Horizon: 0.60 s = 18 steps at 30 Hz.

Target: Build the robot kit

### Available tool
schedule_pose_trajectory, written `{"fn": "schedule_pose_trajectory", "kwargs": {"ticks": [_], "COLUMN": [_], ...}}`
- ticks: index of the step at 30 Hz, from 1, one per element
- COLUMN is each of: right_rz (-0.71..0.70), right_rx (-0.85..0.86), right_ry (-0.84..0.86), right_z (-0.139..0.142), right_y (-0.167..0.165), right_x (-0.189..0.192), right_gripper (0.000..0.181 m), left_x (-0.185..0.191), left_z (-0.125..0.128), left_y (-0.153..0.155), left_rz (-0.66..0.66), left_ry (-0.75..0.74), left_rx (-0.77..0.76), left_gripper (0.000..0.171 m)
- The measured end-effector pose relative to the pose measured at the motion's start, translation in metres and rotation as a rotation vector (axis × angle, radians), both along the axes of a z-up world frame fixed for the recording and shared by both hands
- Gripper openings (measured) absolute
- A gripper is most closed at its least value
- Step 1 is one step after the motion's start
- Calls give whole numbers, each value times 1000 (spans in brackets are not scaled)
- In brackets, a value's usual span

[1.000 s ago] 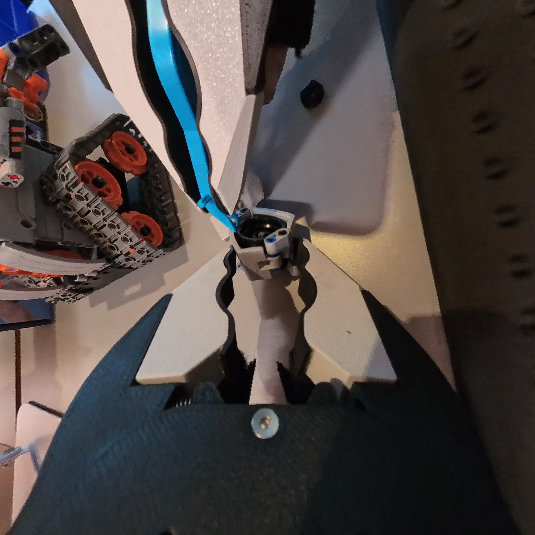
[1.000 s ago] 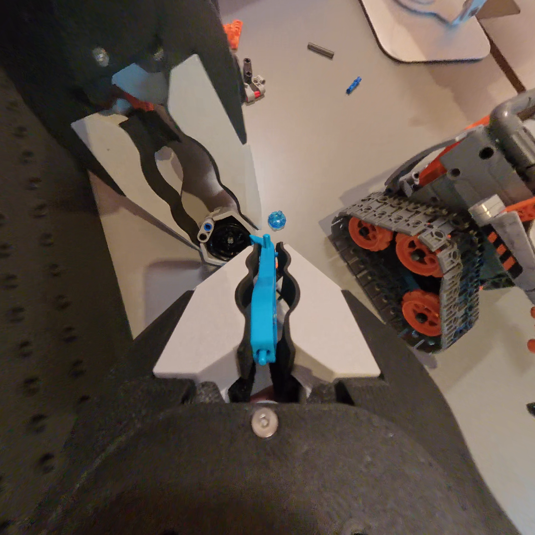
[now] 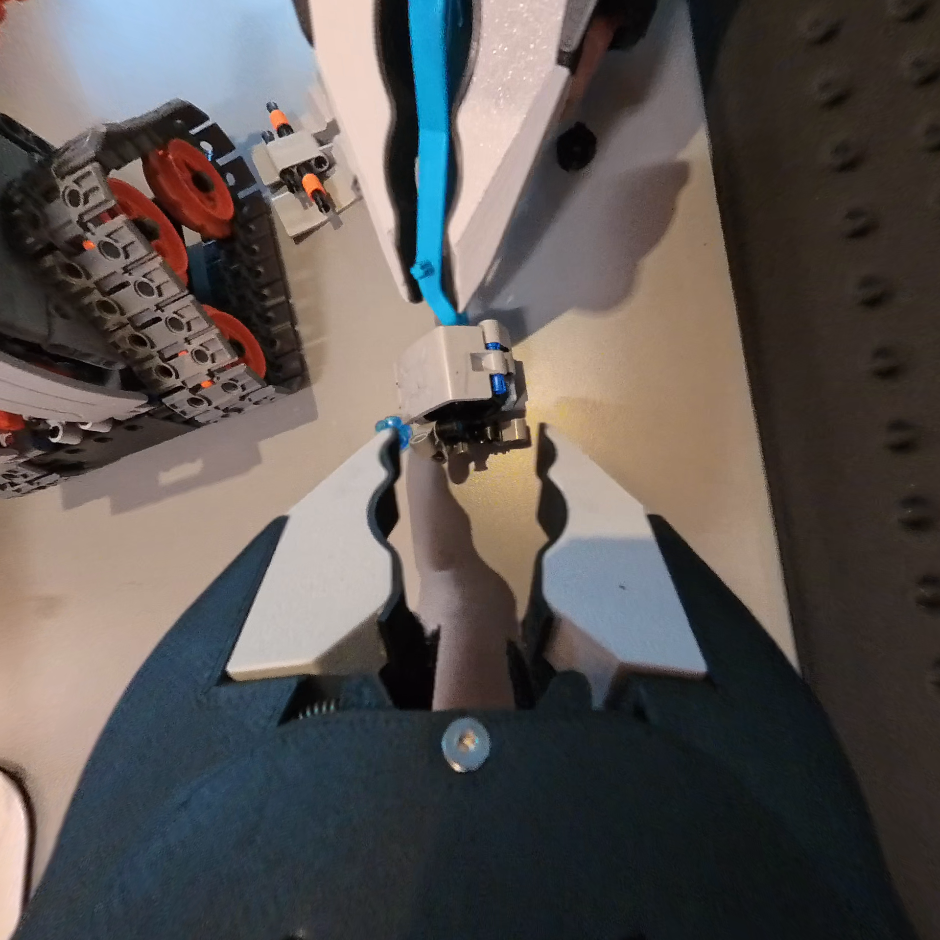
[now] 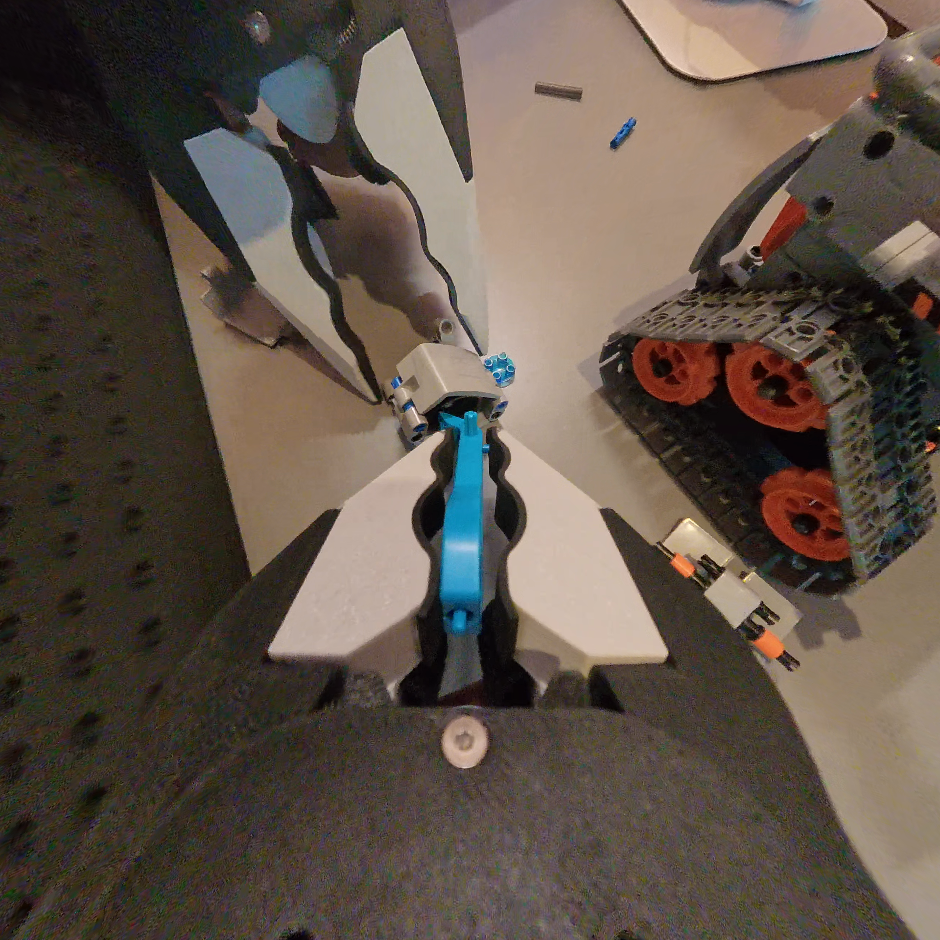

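Since the earlier frame the small grey brick assembly has been released by the left gripper: it had been pinched between the fingertips with its black round opening facing the camera, and it is now seen lying on the table just ahead of the fingertips, turned so that its grey shell faces up, while the jaws have been spread apart around empty space. The right gripper has stayed pressed together on the blue lever-shaped tool, whose tip is now tucked under the edge of the assembly's shell. A small translucent blue round stud is seen just beside the assembly, touching or nearly touching the left gripper's finger in the left wrist view. The table is a pale beige surface, lit warmly, and a dark dimpled surface is seen along one side of it. A tracked vehicle model with grey links and orange wheels stands to one side, well apart from the assembly. A light grey block with orange-and-black pins lies near the tracks. Farther off, a dark short axle and a tiny blue pin lie loose on the table, and the corner of a white rounded board is visible beyond them.
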State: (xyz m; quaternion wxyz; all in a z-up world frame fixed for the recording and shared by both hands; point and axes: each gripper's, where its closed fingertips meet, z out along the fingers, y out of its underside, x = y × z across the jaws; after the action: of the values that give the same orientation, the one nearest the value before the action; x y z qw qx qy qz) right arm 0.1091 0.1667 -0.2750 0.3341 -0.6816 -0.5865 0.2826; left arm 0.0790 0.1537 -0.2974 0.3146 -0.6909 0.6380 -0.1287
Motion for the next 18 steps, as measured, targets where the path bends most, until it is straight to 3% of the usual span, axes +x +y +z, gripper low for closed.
{"fn": "schedule_pose_trajectory", "kwargs": {"ticks": [1,5,10,15,18], "right_rz": [4,32,18,3,-10], "right_rx": [1,23,27,16,19], "right_ry": [-3,-22,2,36,61], "right_z": [-1,-4,2,8,14], "right_y": [-1,-7,-5,-3,0], "right_x": [0,-5,-2,3,5], "right_gripper": [11,10,10,11,10], "left_x": [0,5,3,5,8], "left_z": [0,-1,-2,0,8], "left_y": [0,-5,-2,1,1], "left_rz": [4,3,15,18,8], "left_ry": [-11,-59,-77,-108,-165], "left_rx": [-11,-92,-89,-77,-71], "left_gripper": [42,41,29,26,15]}}
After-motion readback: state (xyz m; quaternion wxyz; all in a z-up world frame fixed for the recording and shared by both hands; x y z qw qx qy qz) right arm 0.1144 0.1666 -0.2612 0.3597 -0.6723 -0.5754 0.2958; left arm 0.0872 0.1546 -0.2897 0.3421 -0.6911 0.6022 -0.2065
